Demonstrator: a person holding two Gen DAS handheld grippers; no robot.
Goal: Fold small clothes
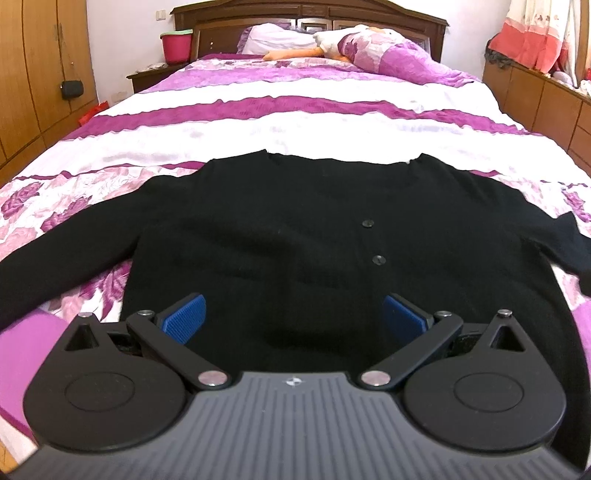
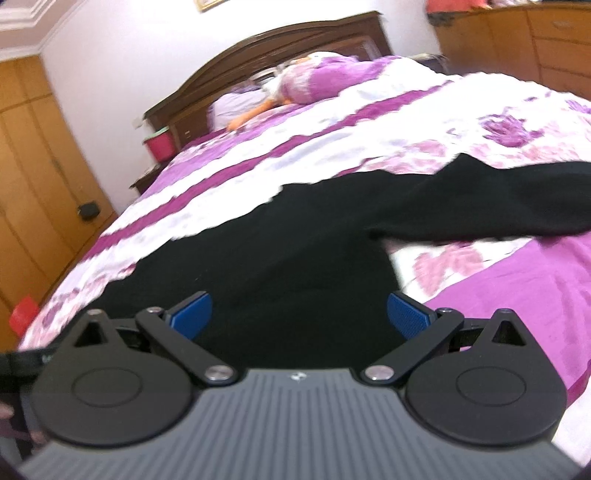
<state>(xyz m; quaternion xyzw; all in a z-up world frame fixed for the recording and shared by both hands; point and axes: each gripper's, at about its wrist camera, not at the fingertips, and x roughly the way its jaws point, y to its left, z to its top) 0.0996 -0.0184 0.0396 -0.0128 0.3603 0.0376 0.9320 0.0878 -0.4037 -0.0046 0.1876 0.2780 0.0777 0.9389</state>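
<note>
Left wrist: low over the bed's point(image 1: 295, 125) near end, level, facing the headboard point(image 1: 310, 16). Right wrist: equally near, tilted, blurred, angled far-left. Shared: black cardigan point(image 1: 295, 236), pillows point(image 1: 280, 37), headboard.
</note>
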